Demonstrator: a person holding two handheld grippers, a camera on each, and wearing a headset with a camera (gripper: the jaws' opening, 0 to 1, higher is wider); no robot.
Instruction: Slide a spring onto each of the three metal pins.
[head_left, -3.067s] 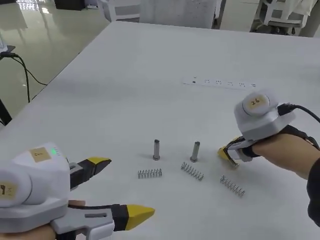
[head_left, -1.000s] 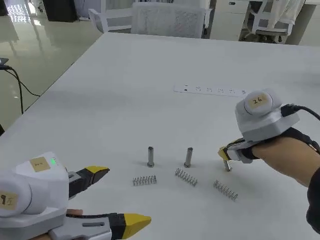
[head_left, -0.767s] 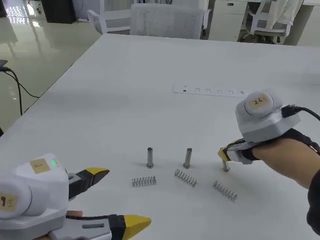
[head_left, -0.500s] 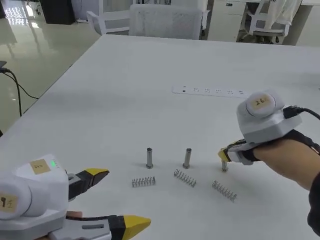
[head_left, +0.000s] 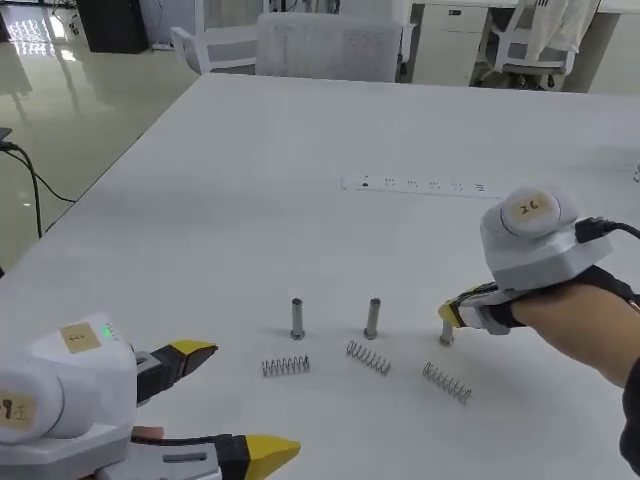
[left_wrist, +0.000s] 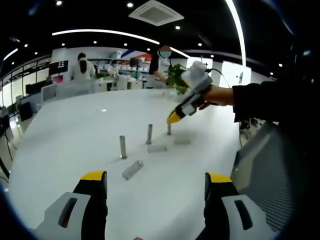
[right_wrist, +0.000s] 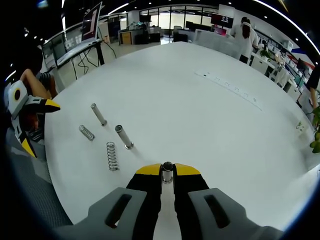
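The right tongs (head_left: 449, 317) clench an upright pin (head_left: 446, 336). Two more pins (head_left: 297, 318) and three springs (head_left: 285, 366) occupy the worktop (head_left: 250, 180) between them and the released left tongs (head_left: 245, 402). A power strip (head_left: 415, 185) lies beyond.

Bright even overhead light, fisheye-warped edges.

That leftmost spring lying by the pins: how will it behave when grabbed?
The leftmost spring lies on its side on the smooth table, so a nudge probably rolls it. Its thin open coils likely squash if pinched hard. Small and wiry, it seems light.
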